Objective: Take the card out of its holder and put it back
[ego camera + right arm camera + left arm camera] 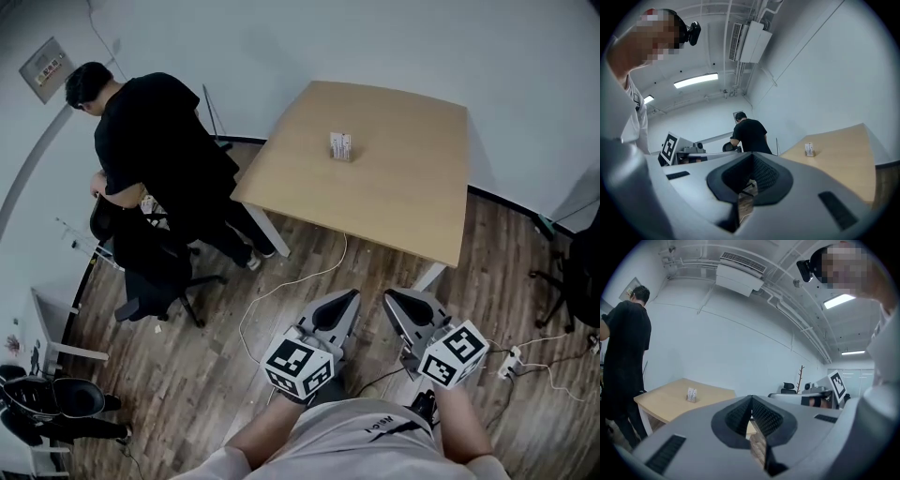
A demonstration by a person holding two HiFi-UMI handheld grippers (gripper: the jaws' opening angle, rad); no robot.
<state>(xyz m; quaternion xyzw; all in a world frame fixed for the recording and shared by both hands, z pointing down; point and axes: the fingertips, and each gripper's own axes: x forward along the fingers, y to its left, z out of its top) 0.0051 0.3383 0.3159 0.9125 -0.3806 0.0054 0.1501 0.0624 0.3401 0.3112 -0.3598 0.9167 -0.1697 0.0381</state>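
A small card holder (340, 147) with a white card upright in it stands near the middle of the light wooden table (394, 202). It also shows far off in the left gripper view (692, 394) and the right gripper view (809, 150). My left gripper (349, 296) and right gripper (391, 297) hang side by side close to my body, over the wooden floor and short of the table's near edge. Each one's jaws meet at the tip with nothing between them, as both gripper views show (751, 399) (751, 157).
A person in black (155, 150) stands left of the table beside a black office chair (150, 272). A white cable (281, 286) runs across the floor in front of the table. A power strip (511, 361) and another chair (577, 272) are at the right.
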